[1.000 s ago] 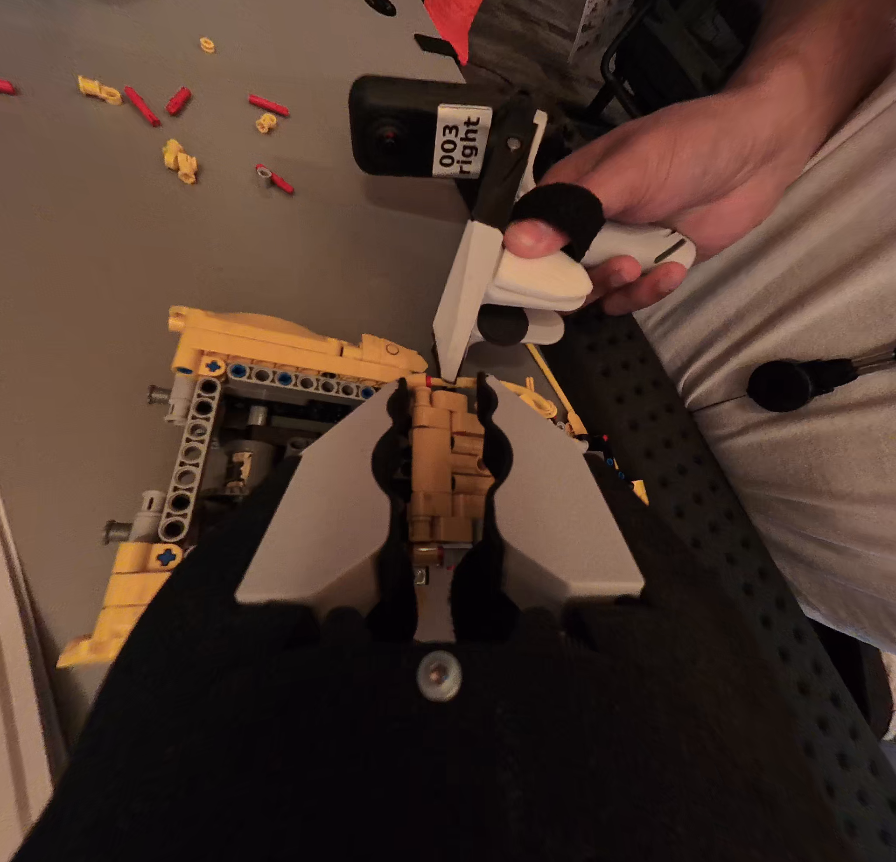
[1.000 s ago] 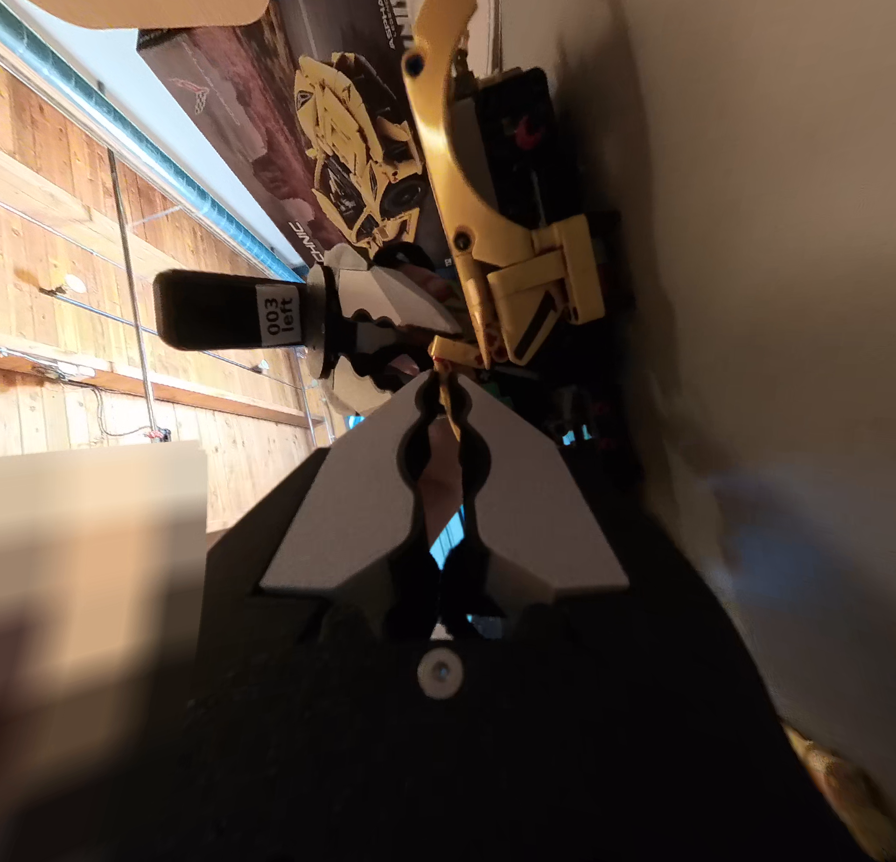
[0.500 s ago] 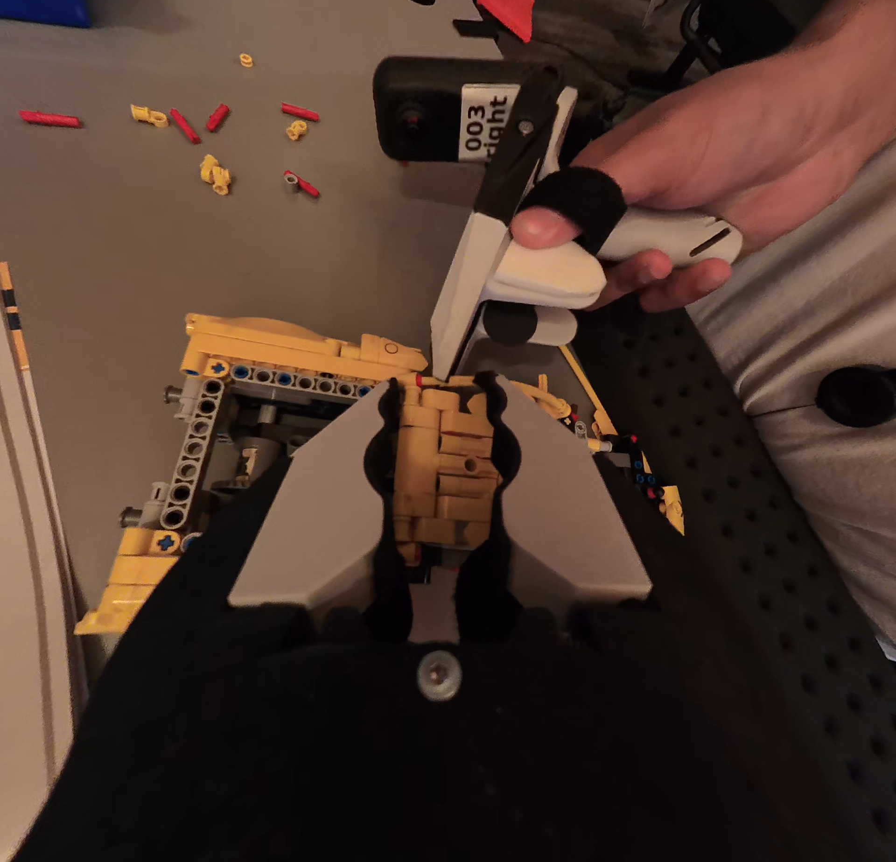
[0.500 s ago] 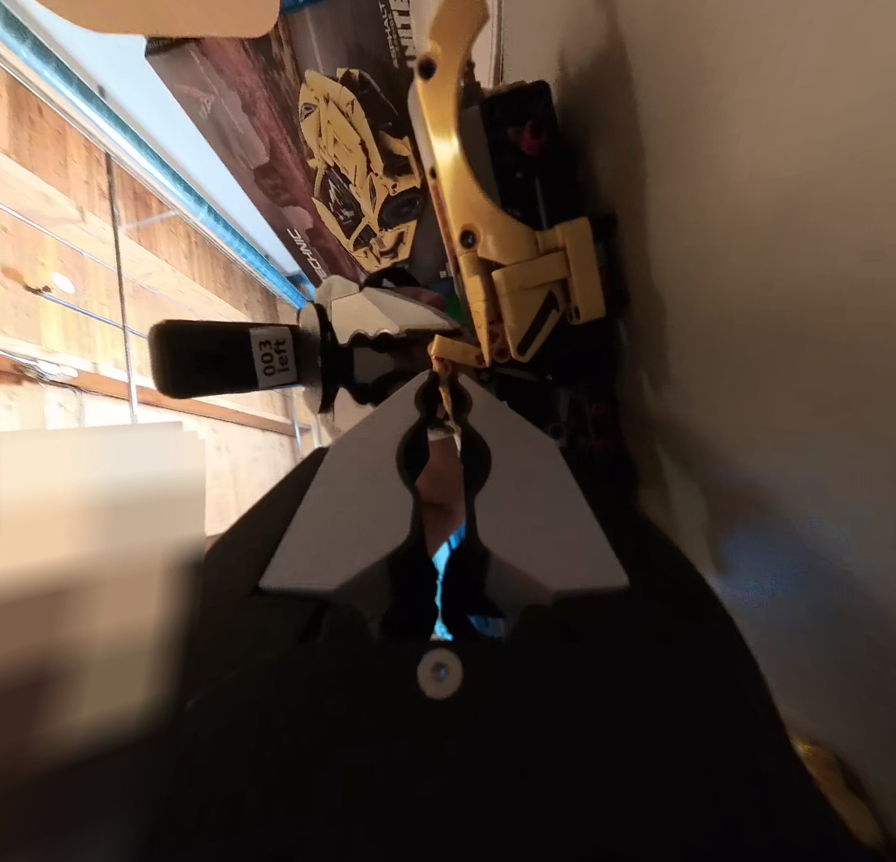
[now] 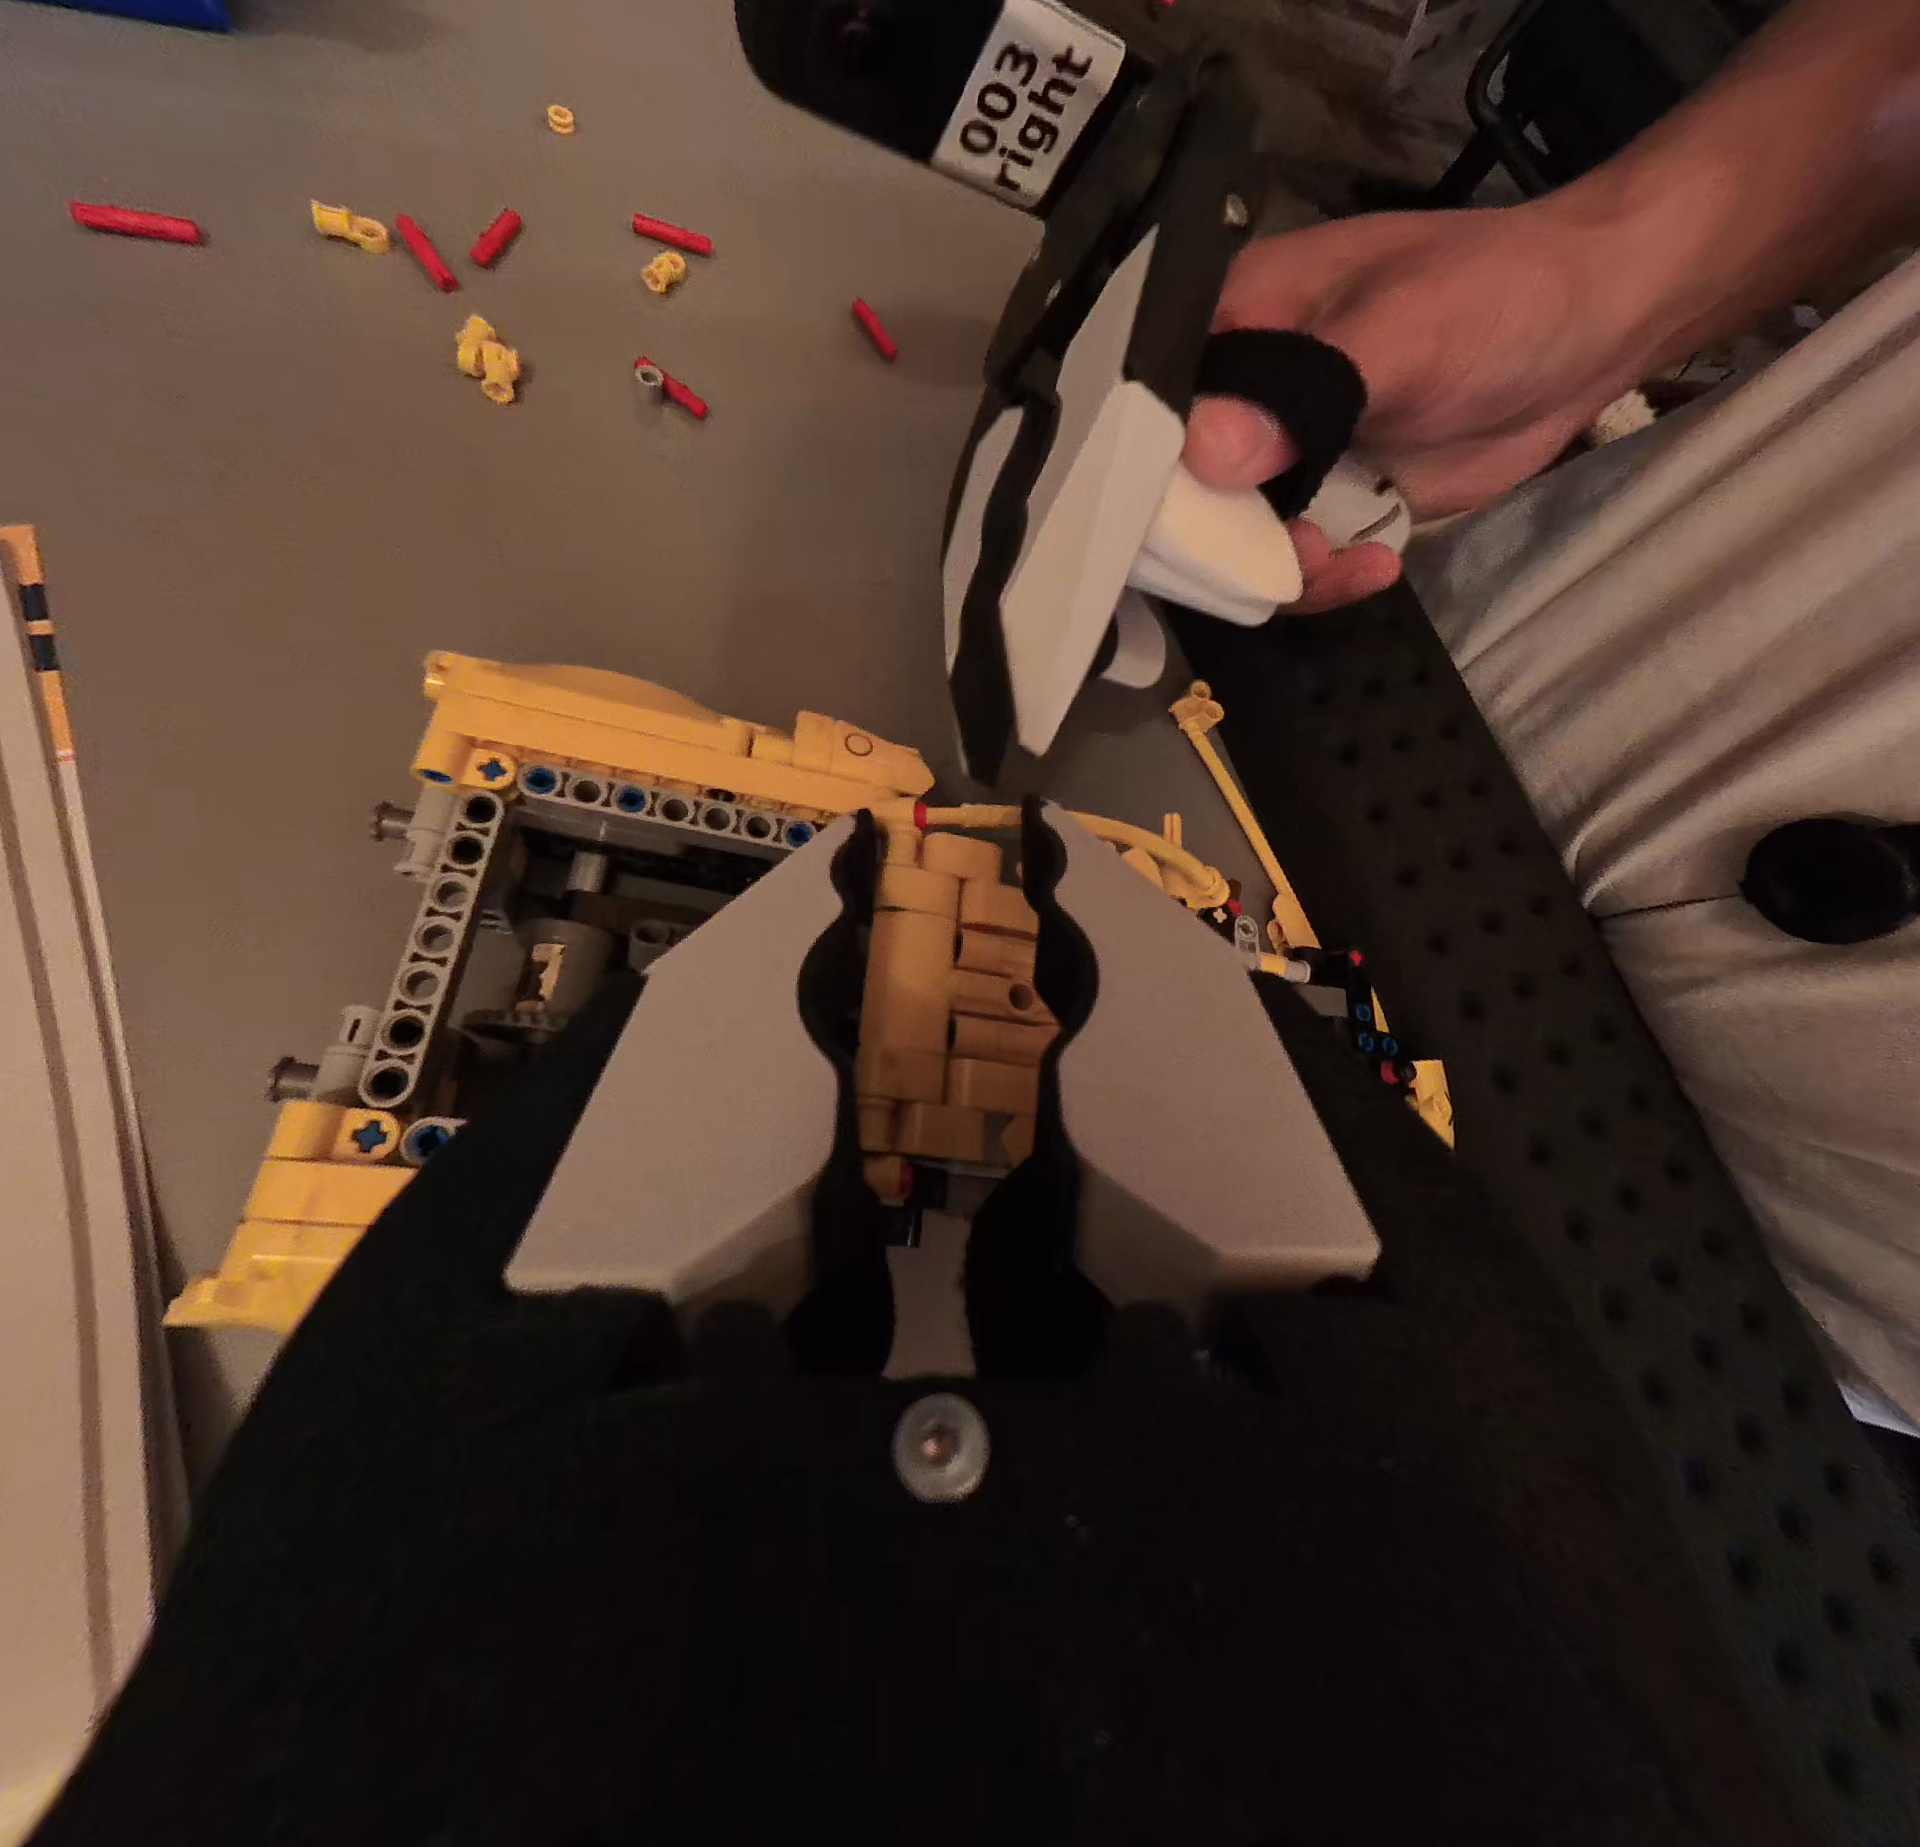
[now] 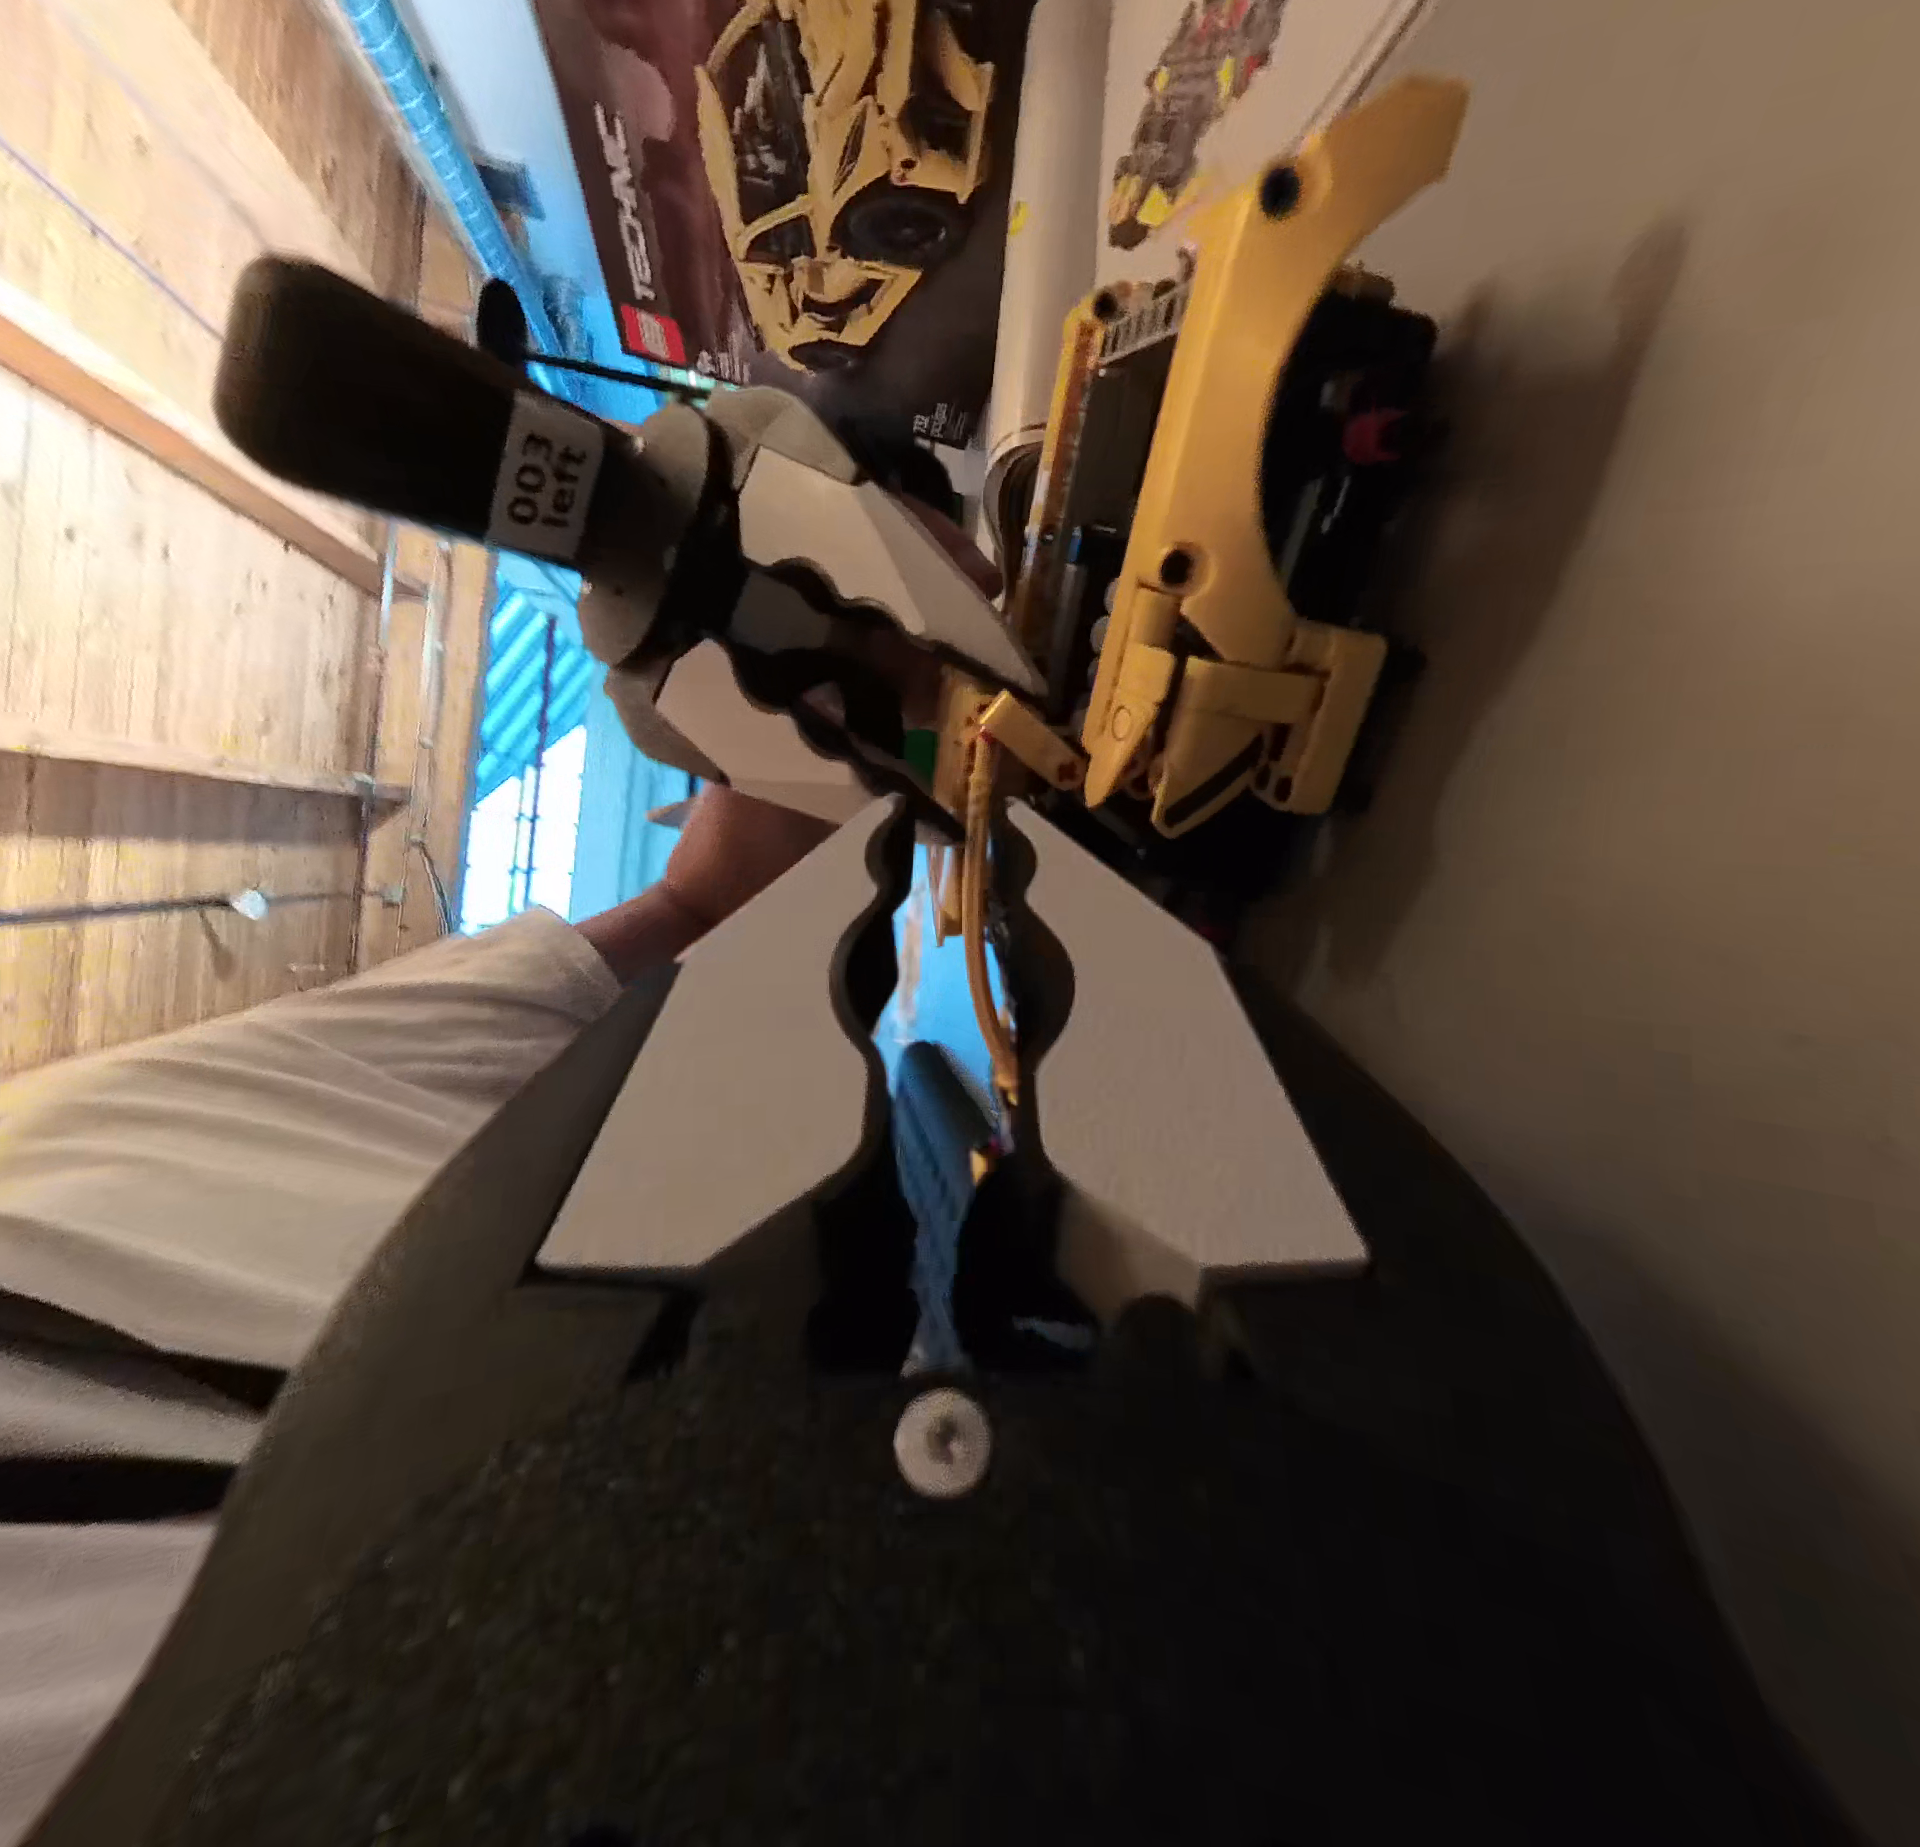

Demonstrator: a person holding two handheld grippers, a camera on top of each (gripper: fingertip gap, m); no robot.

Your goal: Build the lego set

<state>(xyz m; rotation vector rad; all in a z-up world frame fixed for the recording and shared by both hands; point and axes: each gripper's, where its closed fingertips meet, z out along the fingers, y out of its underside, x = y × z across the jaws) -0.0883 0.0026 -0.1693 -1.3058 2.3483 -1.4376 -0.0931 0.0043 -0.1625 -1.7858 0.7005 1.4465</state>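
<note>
The part-built yellow Lego car (image 5: pixel 644 737) lies on the grey table (image 5: pixel 312 509). My left gripper (image 5: pixel 945 826) is shut on a stacked yellow block (image 5: pixel 956 987) of the car. A thin yellow hose (image 5: pixel 1122 831) curves off the block's top. My right gripper (image 5: pixel 977 758), held by a hand (image 5: pixel 1455 343), hovers with its tip just above the hose's end. In the right wrist view the right gripper (image 6: pixel 954 810) is slightly open, and the hose (image 6: pixel 982 945) runs loose between its jaws. That view also shows the car (image 6: pixel 1236 509) and one of the left gripper's fingers (image 6: pixel 883 571).
Loose red pins (image 5: pixel 670 234) and small yellow connectors (image 5: pixel 486 358) lie scattered at the far side of the table. A black perforated mat (image 5: pixel 1507 1070) lies to the right. The Lego box (image 6: pixel 810 135) stands behind the car. A white booklet (image 5: pixel 62 966) lies at the left edge. Only a small space, under 4 cm, lies between the two pairs of fingers.
My right gripper has opened off the yellow hose, tilted and drawn back a little. My left gripper keeps its hold on the yellow block.
</note>
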